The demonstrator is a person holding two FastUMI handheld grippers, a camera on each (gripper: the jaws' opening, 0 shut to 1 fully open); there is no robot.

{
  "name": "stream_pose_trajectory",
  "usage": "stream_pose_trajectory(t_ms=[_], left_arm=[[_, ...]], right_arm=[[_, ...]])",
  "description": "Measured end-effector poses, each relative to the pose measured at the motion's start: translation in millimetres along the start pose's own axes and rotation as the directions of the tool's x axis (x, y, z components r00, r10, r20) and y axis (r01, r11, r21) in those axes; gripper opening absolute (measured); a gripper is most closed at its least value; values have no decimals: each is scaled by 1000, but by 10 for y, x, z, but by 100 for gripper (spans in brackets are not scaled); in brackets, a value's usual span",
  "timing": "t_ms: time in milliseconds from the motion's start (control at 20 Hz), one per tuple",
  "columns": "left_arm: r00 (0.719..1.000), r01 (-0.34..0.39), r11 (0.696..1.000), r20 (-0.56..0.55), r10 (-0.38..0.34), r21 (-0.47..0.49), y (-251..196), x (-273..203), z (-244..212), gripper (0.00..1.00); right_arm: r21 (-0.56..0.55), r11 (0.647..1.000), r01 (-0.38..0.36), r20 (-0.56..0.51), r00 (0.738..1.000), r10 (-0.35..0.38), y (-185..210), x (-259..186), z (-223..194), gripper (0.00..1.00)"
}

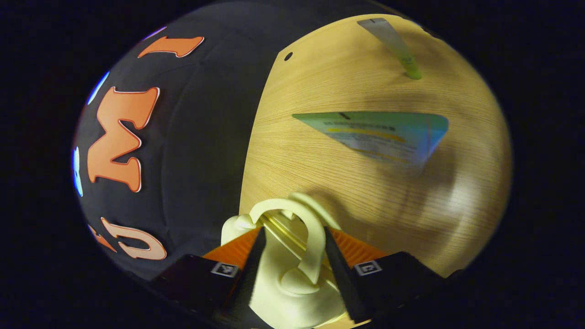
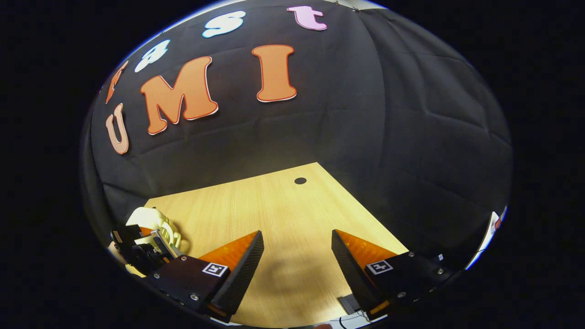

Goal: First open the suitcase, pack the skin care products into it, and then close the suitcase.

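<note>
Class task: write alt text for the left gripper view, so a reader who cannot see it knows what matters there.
The left gripper has its two fingers either side of a cream suitcase handle. Beyond it, on the wooden table, lie a flat blue-green packet and, farther off, a slim tube with a green cap.

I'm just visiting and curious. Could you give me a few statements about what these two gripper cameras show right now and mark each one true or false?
1. The left gripper has its fingers on either side of a cream suitcase handle. True.
2. The right gripper is clamped on a bottle. False: it is open, with bare wooden table between its fingers.
3. A flat blue-green packet lies on the table. True.
4. The slim tube with a green tip rests on top of the packet. False: it lies apart, farther off.
</note>
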State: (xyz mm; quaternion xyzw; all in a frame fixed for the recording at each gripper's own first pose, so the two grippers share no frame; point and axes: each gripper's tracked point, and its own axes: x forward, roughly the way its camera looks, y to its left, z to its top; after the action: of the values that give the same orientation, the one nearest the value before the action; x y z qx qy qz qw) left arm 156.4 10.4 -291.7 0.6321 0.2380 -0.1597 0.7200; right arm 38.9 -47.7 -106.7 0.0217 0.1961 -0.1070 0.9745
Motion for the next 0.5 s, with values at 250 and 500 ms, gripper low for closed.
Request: stream_pose_trajectory(t_ms=[250,500], left_arm=[[996,45,999,-74,-45,8,-149,20,-38,15],[991,100,968,-69,-119,-229,-80,-31,-57,9]], right_arm=[[13,1000,14,2,1000,-14,-62,-87,1,95],[-11,1000,-9,28,1000,9,-12,-149,3,94]])
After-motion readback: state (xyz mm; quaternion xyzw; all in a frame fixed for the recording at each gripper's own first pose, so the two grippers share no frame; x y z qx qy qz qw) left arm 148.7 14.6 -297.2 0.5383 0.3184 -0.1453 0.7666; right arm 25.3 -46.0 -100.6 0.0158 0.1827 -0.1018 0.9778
